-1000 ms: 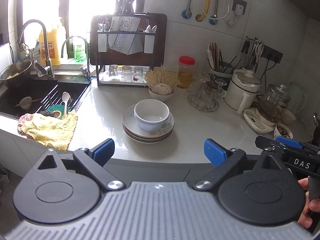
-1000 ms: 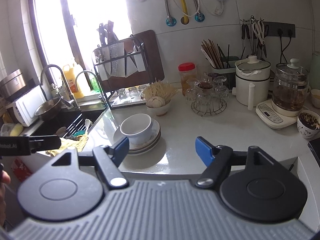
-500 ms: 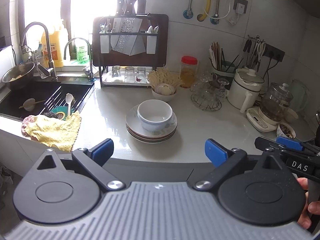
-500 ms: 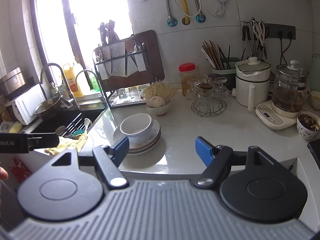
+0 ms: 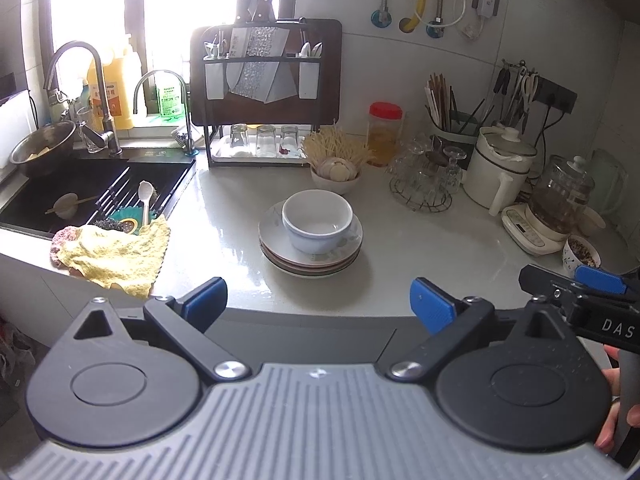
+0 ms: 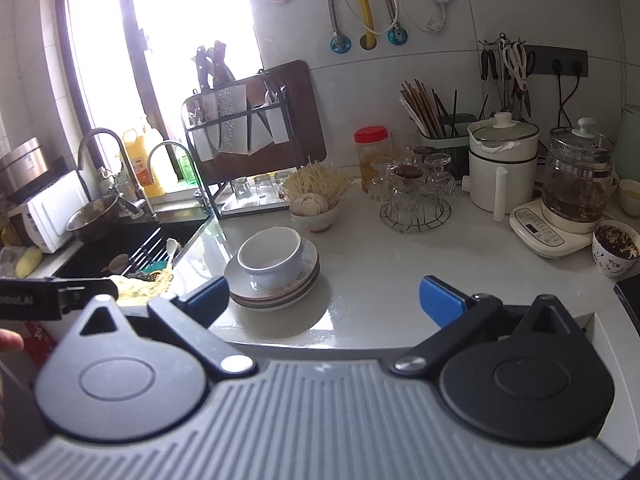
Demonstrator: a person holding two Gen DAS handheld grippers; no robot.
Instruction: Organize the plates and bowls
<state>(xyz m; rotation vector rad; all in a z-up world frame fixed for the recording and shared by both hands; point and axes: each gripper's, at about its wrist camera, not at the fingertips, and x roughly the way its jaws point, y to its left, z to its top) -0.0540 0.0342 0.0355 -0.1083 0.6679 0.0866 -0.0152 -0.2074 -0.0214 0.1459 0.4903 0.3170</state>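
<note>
A white bowl sits on a stack of plates in the middle of the pale counter; both also show in the right wrist view, the bowl on the plates. My left gripper is open and empty, held off the counter's front edge, short of the stack. My right gripper is open and empty, also in front of the counter, with the stack ahead to its left. The right gripper shows at the right edge of the left wrist view.
A sink with a rack and a yellow cloth lies left. A knife rack with glasses, a garlic bowl, a wire glass stand, a white pot, a glass kettle and a small bowl line the back and right.
Both grippers have drifted slightly; the view of the stack has shifted a little in the left wrist view. Both stay open and empty.
</note>
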